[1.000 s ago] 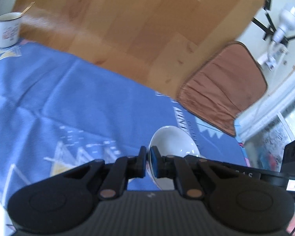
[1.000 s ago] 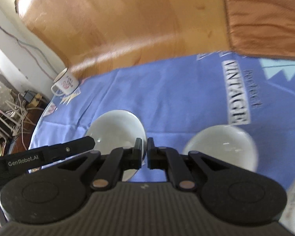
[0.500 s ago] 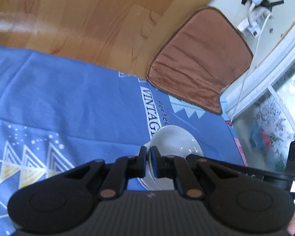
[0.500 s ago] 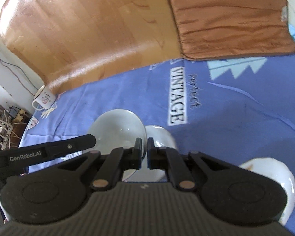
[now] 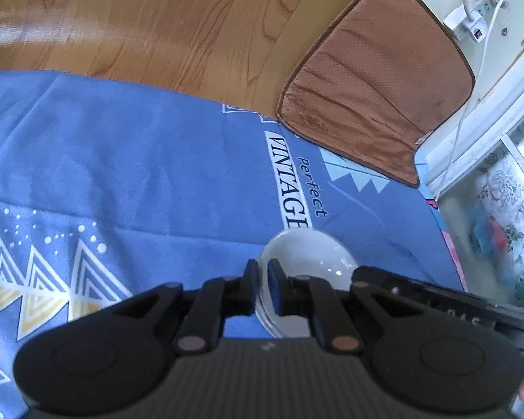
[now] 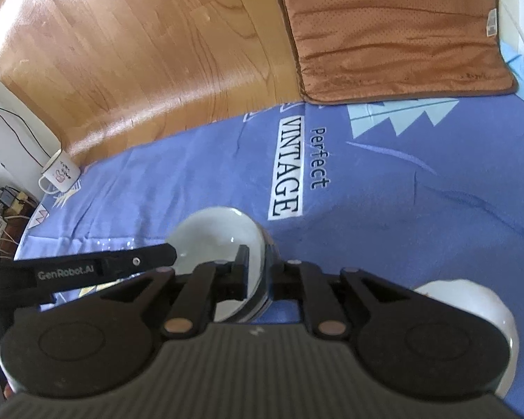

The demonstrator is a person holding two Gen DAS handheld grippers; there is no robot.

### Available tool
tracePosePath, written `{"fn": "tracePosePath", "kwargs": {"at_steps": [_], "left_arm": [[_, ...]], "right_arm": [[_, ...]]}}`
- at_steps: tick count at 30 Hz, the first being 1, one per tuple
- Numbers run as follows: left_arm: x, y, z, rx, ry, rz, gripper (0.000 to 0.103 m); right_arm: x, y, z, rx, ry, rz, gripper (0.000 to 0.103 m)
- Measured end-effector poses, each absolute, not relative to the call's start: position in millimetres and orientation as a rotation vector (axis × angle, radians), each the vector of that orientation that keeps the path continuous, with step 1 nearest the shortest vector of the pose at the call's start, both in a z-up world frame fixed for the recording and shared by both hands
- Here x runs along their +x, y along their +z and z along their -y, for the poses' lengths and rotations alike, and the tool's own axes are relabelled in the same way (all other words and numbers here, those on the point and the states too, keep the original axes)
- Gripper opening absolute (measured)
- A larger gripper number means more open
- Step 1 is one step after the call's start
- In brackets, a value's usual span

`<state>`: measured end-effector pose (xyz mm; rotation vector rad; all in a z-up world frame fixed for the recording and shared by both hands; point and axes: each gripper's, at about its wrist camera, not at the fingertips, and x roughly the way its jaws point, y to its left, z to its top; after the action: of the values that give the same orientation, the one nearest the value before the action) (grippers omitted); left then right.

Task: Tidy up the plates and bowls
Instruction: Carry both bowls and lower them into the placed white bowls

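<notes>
A glossy white bowl (image 5: 305, 262) sits low and centre in the left wrist view, over the blue printed cloth (image 5: 122, 174), its near rim pinched between the closed-in fingers of the left gripper (image 5: 263, 272). In the right wrist view the same bowl (image 6: 213, 234) lies low and centre-left, and the right gripper (image 6: 256, 262) clamps its right-hand rim, one finger inside the bowl, the other outside. It may sit nested on a second bowl, though I cannot tell. Another white bowl (image 6: 471, 300) shows at the lower right, partly behind the gripper body.

Half a second ago the right view showed two bowls side by side at the fingertips; now only one round shape shows there.

Both grippers point forward and downward across the cloth, toward the wooden floor (image 6: 139, 52) and brown cushion (image 6: 394, 28) at the top; a mug (image 6: 60, 176) stands at far left.
</notes>
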<state>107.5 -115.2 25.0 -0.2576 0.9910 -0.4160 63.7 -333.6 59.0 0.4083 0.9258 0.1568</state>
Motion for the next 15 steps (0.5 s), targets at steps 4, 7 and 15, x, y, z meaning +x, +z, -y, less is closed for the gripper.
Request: {"fn": "tracePosePath", "kwargs": {"at_steps": [4, 7, 15], "left_arm": [[103, 32, 117, -0.234, -0.417, -0.960, 0.008], [97, 38, 121, -0.199, -0.418, -0.933, 0.008], [86, 42, 122, -0.135, -0.400, -0.888, 0.010]], "right_arm": [[64, 61, 338, 0.404, 0.144, -0.913, 0.022], [63, 61, 339, 0.405, 0.141, -0.914, 0.022], [58, 64, 337, 0.413, 0.134, -0.904, 0.022]]}}
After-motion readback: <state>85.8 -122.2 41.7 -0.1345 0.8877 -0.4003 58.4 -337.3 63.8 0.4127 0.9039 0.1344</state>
